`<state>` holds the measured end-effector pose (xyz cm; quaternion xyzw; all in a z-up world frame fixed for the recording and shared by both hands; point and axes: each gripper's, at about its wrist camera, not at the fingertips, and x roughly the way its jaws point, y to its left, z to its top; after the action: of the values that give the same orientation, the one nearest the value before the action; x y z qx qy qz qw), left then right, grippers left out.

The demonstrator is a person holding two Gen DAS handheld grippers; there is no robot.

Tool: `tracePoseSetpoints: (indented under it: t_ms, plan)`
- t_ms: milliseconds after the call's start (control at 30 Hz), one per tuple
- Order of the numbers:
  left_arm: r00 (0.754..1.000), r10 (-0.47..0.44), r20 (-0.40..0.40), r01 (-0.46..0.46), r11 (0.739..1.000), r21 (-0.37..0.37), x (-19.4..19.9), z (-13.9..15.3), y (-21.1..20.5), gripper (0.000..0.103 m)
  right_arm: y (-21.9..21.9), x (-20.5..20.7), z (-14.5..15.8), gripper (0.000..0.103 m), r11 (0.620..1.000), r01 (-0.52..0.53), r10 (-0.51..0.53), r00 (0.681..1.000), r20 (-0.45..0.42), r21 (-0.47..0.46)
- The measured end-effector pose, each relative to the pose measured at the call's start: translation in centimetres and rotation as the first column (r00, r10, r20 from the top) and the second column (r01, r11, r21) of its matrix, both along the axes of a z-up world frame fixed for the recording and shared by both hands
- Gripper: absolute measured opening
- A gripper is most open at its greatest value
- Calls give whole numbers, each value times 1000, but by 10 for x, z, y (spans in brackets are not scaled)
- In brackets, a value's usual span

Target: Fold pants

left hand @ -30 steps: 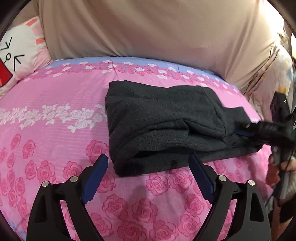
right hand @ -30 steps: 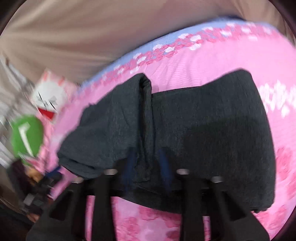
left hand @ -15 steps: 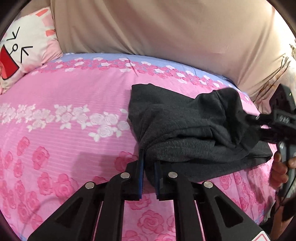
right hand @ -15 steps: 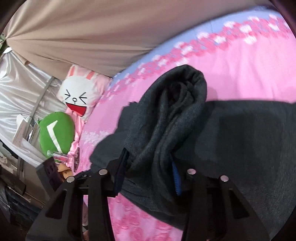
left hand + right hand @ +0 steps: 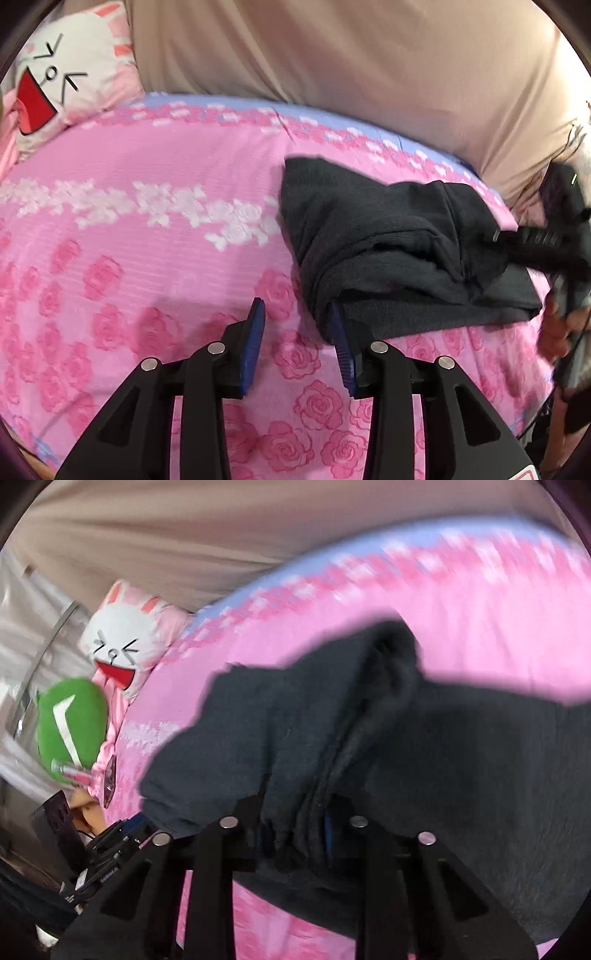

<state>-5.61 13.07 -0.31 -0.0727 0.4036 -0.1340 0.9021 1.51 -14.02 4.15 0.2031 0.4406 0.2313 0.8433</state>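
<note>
Meanwhile, the left gripper (image 5: 299, 347) gapes empty beside the dark pants (image 5: 388, 251) on the pink bedsheet (image 5: 147, 236), a bunny pillow (image 5: 70, 85) behind, while the right gripper (image 5: 295, 834) pinches their bunched fold.

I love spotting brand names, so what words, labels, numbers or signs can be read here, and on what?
No text reads clearly.
Green cushion: a white chevron mark, no letters.
Bunny pillow: a drawn face only, no words.
Left gripper: a red-edged sticker corner, cut off by the frame; the white label on its body, seen from the right wrist view, is too blurred to read.
</note>
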Motion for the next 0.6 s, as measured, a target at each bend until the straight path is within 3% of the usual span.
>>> tracePoseSetpoints:
  t_ms: [100,133,167,200,233,300,333,500,600]
  plan:
    - [999,17,45,-16,1000,-20,-7,19,8,45,16,0,89,20,959,-159,121,978,169,234]
    - [998,26,61,-24,999,-30,-9,24,10,46,22,0,108,19,940,-213,156,963,220,266]
    - [997,34,74,-31,999,-38,-11,29,12,46,33,2,126,19,946,-233,167,946,276,225]
    - [996,42,83,-38,998,-51,-14,34,16,47,50,7,137,19,982,-172,142,942,303,75]
    - [996,48,80,-42,996,-74,-17,37,22,48,66,15,138,19,989,-147,144,946,292,-11]
    - [995,61,75,-53,993,-110,-22,41,31,49,93,37,131,18,967,-246,231,958,172,71]
    - [995,66,75,-57,992,-116,-25,42,36,51,111,43,131,18,947,-302,284,947,150,107]
    - [991,115,63,-108,989,-98,-35,45,54,57,155,45,143,18,914,-387,360,913,191,123]
    - [991,115,67,-107,989,-103,-37,48,61,57,129,34,145,18,928,-363,338,915,220,81]
